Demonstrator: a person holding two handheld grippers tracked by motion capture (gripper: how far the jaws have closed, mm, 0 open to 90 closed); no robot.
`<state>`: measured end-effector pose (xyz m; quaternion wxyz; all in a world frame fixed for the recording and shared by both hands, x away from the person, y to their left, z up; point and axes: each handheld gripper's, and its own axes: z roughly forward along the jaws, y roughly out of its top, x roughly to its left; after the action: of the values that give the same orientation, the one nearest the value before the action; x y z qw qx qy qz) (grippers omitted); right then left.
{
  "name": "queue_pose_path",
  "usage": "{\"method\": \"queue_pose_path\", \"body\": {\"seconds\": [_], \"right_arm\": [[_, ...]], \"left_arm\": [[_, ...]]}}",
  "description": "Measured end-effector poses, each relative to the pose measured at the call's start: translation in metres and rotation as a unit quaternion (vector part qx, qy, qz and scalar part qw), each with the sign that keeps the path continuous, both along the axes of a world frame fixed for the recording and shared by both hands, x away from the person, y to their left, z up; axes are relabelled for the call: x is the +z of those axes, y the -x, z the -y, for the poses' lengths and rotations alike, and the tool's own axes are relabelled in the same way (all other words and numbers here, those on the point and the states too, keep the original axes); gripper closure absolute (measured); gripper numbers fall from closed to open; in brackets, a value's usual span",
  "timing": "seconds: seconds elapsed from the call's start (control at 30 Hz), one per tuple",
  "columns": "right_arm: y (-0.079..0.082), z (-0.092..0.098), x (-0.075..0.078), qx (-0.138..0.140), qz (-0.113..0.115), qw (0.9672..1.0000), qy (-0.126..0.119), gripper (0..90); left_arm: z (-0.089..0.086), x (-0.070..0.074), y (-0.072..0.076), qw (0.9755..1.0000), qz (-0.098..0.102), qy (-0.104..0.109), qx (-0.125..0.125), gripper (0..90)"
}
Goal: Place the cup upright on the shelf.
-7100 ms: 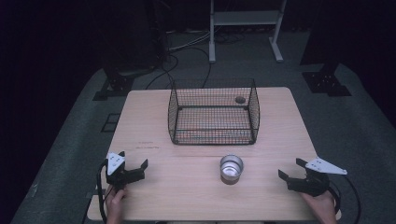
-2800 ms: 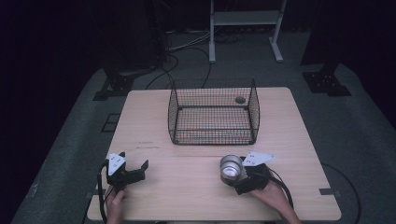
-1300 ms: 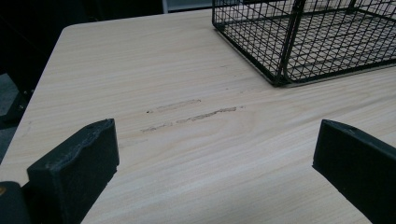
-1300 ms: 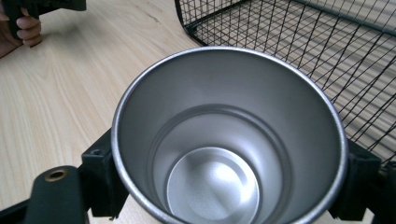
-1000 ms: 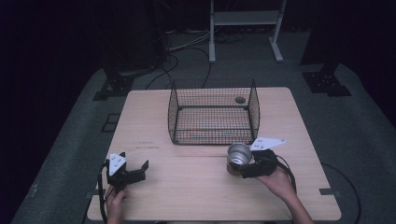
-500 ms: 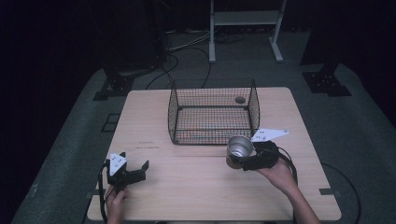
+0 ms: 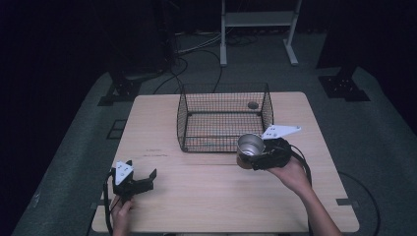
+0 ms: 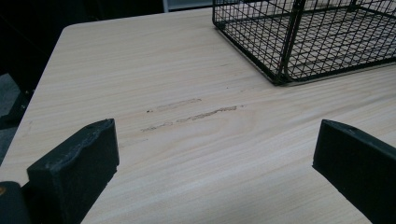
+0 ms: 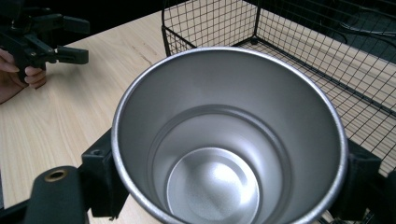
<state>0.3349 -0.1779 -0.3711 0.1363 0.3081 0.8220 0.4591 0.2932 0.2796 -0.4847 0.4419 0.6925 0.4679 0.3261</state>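
A shiny steel cup [image 7: 250, 145], empty with its mouth up, hangs above the table just in front of the black wire basket's [image 7: 183, 123] front right corner. My right gripper [image 7: 252, 158] is shut on it from the right, a jaw on either side of its wall. In the right gripper view the cup [image 9: 229, 140] sits between the jaws of the right gripper [image 9: 229, 179], with the basket [image 9: 280, 37] close behind. My left gripper [image 7: 140, 170] rests at the table's front left, open, nothing between its jaws [image 8: 215, 163].
The light wooden table [image 7: 211, 196] carries the basket [image 8: 303, 42] at its back middle. A small dark round spot [image 7: 253, 104] lies inside the basket's back right. The left gripper [image 9: 42, 37] sits far across. A white stand [image 7: 255, 19] and cables lie beyond the table.
My right gripper has lifted the cup and carried it away from the front edge toward the basket's front right corner. The left gripper has stayed put.
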Motion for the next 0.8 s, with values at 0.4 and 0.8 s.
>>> {"method": "queue_pose_path", "body": {"seconds": [0.4, 0.8], "right_arm": [[-0.016, -0.012, 0.021, 0.016, 0.002, 0.9998, 0.012, 17.7], [-0.033, -0.021, 0.038, 0.014, 0.014, 0.9995, 0.026, 17.7]], "left_arm": [[0.0, 0.0, 0.0, 1.0, 0.0, 0.0, 0.0, 0.0], [-0.001, 0.0, 0.0, 1.0, 0.004, 0.002, 0.0, 0.0]]}}
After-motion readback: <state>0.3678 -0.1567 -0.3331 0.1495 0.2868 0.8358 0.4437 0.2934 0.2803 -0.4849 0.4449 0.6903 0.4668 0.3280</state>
